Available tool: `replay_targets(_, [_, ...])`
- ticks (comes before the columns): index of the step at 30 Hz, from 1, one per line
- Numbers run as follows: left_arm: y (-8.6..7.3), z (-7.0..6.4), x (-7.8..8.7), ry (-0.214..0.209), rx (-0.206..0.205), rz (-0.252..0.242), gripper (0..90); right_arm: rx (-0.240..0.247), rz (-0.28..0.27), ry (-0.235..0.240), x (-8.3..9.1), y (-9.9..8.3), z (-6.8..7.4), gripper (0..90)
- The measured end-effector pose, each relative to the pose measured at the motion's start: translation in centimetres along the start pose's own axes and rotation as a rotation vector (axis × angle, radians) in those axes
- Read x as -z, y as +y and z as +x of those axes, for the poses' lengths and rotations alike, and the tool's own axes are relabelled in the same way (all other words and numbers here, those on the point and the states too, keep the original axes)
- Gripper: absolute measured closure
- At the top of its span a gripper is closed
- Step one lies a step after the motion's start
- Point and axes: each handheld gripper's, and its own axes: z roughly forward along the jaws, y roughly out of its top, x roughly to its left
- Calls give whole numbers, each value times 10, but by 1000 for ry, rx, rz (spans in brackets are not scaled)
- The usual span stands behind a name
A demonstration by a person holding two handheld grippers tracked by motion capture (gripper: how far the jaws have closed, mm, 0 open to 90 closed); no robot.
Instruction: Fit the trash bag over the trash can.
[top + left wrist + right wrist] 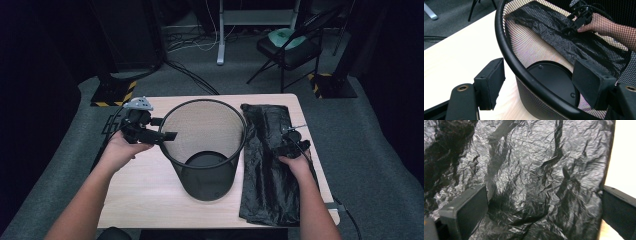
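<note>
Bin: black mesh wastebasket (207, 150) standing upright at the table's centre, open mouth up, solid round base seen through the mouth.
Bag: black plastic bag (270, 165) lying flat and crumpled just right of the bin; its long axis runs near to far along the table's right side.
Bag edge: in the right gripper view its right edge lies close to the table's bare wood.
Left gripper: left gripper (167, 135) at the bin's left rim, pointing right; jaws wide apart, one pad outside the mesh wall and one inside, the rim (524, 72) between them without contact.
Right gripper: right gripper (290, 142) over the bag's middle, pointing down; jaws spread wide, the crumpled plastic (536, 182) below and between them, nothing clamped.
Surface: light wood table (145, 185).
Room: grey carpet floor (385, 165), dark surroundings, a folding chair (290, 47) far right, cables (192, 75) on the floor beyond the table.
</note>
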Motion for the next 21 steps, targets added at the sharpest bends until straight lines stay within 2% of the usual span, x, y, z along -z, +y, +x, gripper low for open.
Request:
replay_targets(5, [0,0,1,1,1,-2,259,15,-2,0,-3,1,2,4])
replay_targets(8, [0,0,1,3,0,-2,260,28,-13,19,-2,0,3,50])
replay_targets(15, [0,-1,2,3,-8,0,260,141,-84,98,2,0,11,343])
replay_targets(19, [-1,0,1,1,-10,-1,261,181,-77,135,4,1,16,527])
replay_targets(21, [-1,0,0,-2,-9,0,262,192,-77,146,5,1,18,577])
